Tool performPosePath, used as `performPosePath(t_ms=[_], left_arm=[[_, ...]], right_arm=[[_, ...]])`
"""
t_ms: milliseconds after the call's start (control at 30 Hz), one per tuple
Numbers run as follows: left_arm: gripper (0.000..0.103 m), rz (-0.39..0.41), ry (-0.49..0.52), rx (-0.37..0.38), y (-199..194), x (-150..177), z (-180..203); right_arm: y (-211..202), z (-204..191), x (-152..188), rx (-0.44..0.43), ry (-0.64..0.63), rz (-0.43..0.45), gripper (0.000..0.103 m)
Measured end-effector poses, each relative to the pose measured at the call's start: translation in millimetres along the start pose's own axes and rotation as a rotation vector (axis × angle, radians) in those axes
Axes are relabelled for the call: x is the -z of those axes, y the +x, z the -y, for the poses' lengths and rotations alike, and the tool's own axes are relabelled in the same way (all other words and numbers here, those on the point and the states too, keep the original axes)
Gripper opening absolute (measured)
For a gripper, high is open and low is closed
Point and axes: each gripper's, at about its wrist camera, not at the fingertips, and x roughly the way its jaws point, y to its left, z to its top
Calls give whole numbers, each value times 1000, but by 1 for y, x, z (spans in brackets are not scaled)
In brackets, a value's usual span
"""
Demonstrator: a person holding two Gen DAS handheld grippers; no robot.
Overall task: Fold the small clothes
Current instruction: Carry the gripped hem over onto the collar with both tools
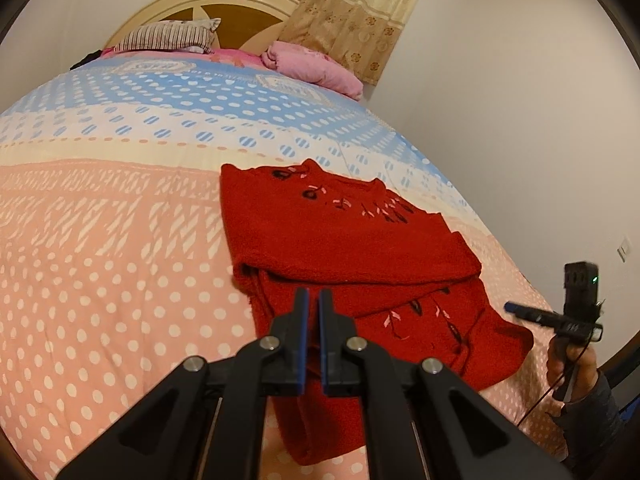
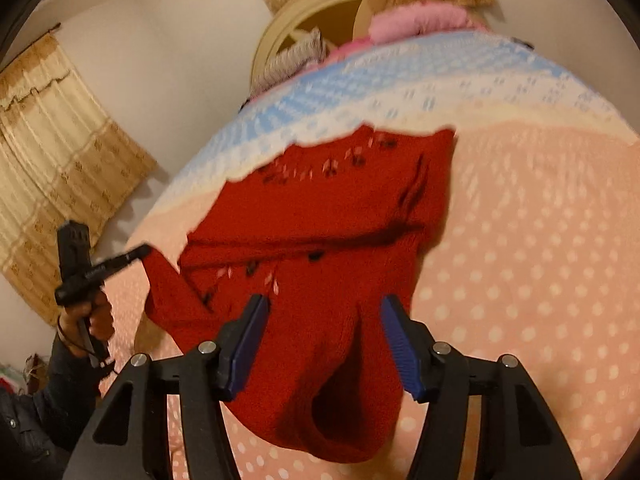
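Note:
A red knitted sweater [image 1: 352, 240] with dark and pink embroidery lies partly folded on the bed, one sleeve folded across its body. It also shows in the right wrist view [image 2: 320, 232]. My left gripper [image 1: 314, 300] hovers over the sweater's near edge, its blue-padded fingers nearly shut with a narrow gap and nothing between them. My right gripper [image 2: 322, 312] is open and empty above the sweater's lower part. The right gripper also shows in the left wrist view [image 1: 516, 309] beyond the sweater's right edge. The left gripper also shows in the right wrist view [image 2: 140, 251], at the sweater's left.
The bed has a pink, white and blue dotted quilt [image 1: 120, 240]. A striped pillow [image 1: 168, 36] and a pink blanket [image 1: 312, 64] lie by the cream headboard [image 1: 240, 4]. Beige curtains [image 1: 352, 12] hang behind. A white wall [image 1: 540, 120] runs along the bed's right side.

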Motion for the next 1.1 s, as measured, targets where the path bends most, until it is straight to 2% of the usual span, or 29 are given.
performPosePath(t_ms=[33,100,133,167,233,333,467,633,933,967,1100], left_arm=[[5,-3,-2,0,0,1,-1],[5,-9,-9,3,1,1,-3],[5,-11,-13,5,1,1,-5],[5,-12,-15,6,1,1,-6],[5,-8,-23,11,-1,-2,-8],[5,7,-33,18,-4,-10,-9],[5,29,-29,15,-5,-26,-7],[5,60,-14,2,-2,-50,-5],[5,82,-4,-46,22,-104,-15],[0,77,-1,-62,31,-110,-18],[0,57,-19,-103,67,-122,-37]], right_arm=[[6,-2,3,9,-10,-27,59],[19,-7,11,5,-44,-91,43],[21,-12,14,15,-73,-106,19],[20,-18,17,36,-110,-105,9],[13,-26,17,66,-158,-76,7],[-8,-28,4,78,-158,20,6],[-31,-21,-26,97,-129,147,6],[-40,-20,-69,95,-103,256,5],[-19,-11,-123,110,-78,303,5],[-13,-8,-129,117,-71,304,5],[16,10,-146,151,-37,283,5]])
